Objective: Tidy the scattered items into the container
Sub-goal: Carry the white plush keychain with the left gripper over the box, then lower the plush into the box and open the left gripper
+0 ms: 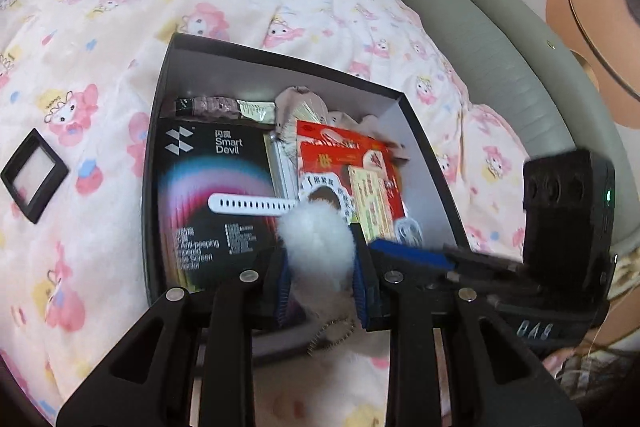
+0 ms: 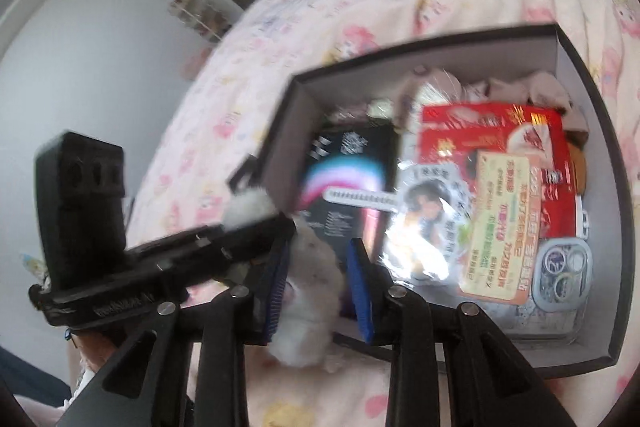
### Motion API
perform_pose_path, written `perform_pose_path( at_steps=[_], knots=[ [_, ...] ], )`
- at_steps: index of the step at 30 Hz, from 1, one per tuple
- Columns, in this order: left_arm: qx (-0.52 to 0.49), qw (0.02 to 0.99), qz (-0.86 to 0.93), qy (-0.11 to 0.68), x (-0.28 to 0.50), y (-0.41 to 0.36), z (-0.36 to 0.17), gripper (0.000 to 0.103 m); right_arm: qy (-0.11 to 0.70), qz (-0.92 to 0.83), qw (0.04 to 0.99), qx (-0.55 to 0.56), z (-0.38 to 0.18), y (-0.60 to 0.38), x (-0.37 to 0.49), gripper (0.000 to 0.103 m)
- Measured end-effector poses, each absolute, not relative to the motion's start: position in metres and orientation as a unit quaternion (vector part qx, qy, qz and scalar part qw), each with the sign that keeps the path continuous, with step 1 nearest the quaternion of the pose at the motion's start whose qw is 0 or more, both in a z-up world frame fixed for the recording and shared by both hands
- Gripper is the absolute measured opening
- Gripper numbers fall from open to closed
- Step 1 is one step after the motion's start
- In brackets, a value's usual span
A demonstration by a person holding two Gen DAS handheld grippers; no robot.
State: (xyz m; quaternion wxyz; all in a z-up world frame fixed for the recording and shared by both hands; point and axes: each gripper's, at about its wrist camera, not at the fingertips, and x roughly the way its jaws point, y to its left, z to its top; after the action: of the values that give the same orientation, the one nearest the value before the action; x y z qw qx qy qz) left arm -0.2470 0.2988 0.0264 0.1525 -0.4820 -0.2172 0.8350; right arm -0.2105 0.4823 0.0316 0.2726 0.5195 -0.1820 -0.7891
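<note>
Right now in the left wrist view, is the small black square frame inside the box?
No, the small black square frame lies on the pink blanket, apart from and to the left of the box.

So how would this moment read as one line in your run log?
left gripper: shut on white plush keychain | right gripper: shut on same plush | position: box near edge | black frame: on blanket

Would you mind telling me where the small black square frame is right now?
In the left wrist view, the small black square frame lies on the pink cartoon blanket at the far left, outside the black box and apart from its left wall.
</note>
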Motion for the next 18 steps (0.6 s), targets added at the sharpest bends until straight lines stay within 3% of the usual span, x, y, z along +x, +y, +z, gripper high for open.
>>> perform_pose_path(
  at_steps=[9,13,18],
  knots=[
    [-0.438,0.127,0.861,-0.225,-0.249,0.297,0.023,0.023,-0.200,-0.789,0.263,0.519,0.023,0.495,-0.204,0.027],
    [-0.490,0.098,0.849,-0.174,-0.249,0.303,0.006,0.030,-0.179,-0.783,0.272,0.529,0.018,0.483,-0.201,0.027],
    [-0.506,0.094,0.852,-0.099,-0.234,0.312,0.019,0.039,-0.135,-0.787,0.269,0.538,0.012,0.469,-0.196,0.027]
  ],
)
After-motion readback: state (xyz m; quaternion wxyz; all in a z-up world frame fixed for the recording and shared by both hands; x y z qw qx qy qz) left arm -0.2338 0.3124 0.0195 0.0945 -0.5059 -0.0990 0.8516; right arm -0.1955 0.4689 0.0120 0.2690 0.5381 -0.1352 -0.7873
